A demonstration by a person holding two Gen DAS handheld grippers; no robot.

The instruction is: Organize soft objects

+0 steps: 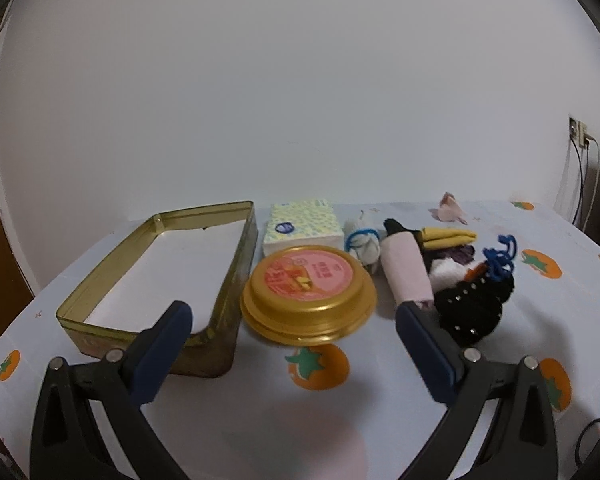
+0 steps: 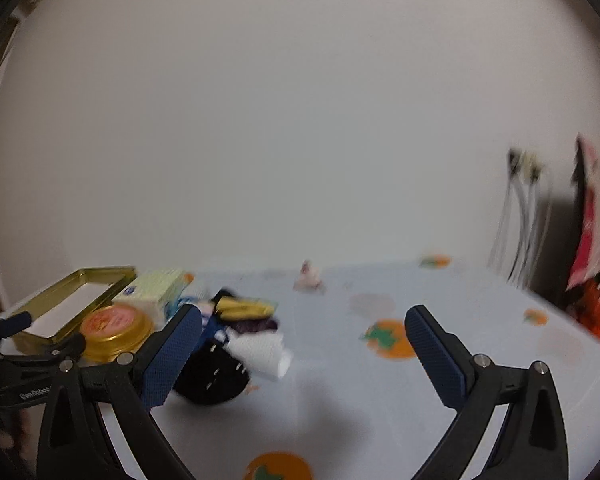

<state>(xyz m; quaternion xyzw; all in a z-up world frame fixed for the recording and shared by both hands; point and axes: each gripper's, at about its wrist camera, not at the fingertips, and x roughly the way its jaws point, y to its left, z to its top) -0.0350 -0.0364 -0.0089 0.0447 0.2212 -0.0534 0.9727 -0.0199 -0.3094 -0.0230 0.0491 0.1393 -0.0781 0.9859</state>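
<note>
An open gold rectangular tin (image 1: 156, 280) stands at the left of the table. Right of it lie a round gold lid (image 1: 308, 294), a tissue pack (image 1: 304, 224), a white sock roll bound with a blue band (image 1: 364, 242), a pink roll (image 1: 406, 276), a yellow cloth (image 1: 448, 236), a white fluffy piece (image 1: 446, 272), and a black studded item (image 1: 472, 310) with a blue cord (image 1: 500, 258). My left gripper (image 1: 292, 320) is open just in front of the lid. My right gripper (image 2: 304, 320) is open, its left finger beside the blurred pile (image 2: 240, 336).
A light tablecloth with orange fruit prints (image 1: 320, 368) covers the table. A small pink crumpled thing (image 1: 450, 208) lies near the back wall. Cables hang from a wall socket (image 1: 578, 130) at the right. Red and orange items (image 2: 596, 240) stand off the table's right edge.
</note>
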